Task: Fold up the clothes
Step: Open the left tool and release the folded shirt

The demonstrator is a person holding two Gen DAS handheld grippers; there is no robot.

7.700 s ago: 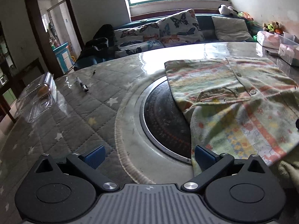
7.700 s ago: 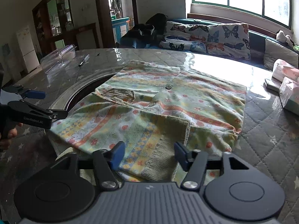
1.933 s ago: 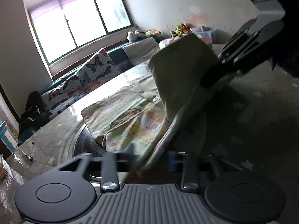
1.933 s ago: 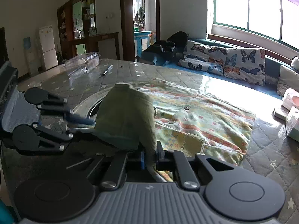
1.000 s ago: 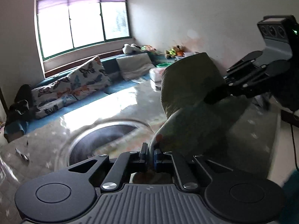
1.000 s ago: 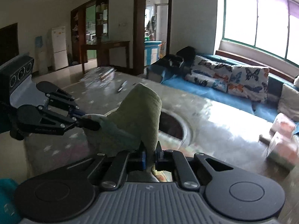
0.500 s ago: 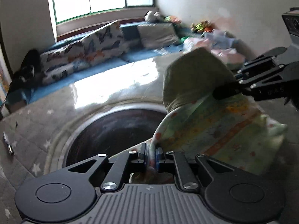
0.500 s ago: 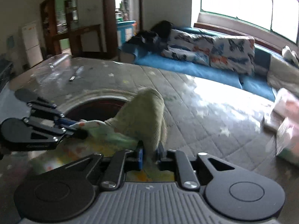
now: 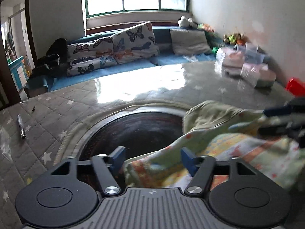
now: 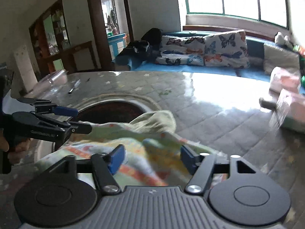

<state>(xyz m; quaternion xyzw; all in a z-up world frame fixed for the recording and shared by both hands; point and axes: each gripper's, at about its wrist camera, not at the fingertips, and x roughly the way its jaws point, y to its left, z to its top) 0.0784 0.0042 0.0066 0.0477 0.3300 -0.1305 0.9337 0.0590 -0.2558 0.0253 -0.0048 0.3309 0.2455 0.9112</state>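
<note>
**Both grippers off the garment, fold step just landing**

We are looking at the left gripper (image 9: pixel 152 157) with its blue pads spread wide; nothing is being pinched; the patterned garment (image 9: pixel 238 152) is lying bunched between and just ahead of the jaws, one rumpled edge sitting in the gap but not clamped; the right gripper (image 10: pixel 151 158) is showing the same, jaws apart, cloth lying loose in front of and under them, fabric blurred there.

We are seeing the garment heaped on the quilted table (image 10: pixel 219 118), a plain olive-green part (image 10: pixel 156 120) humped up beyond both sets of jaws; off to the left jaw's far side it is overlapping the rim of the dark round inset (image 9: pixel 137 129); we are also seeing the left gripper's fingers (image 10: pixel 64 111) apart from the right camera; the right tool is a blur at the edge of the left view.

We are judging this as the release at the end of a fold, cloth laid down but untidy; task looks partway, the pile is not flat or squared.

Next move is calling for picking new grip points: each gripper reaching for an outer edge or corner, closing on a single layer, then carrying it across; the hump beyond the jaws is likely needing flattening first; a pen (image 9: pixel 21 126) is lying well off to the left jaw's side, not in the way.
</note>
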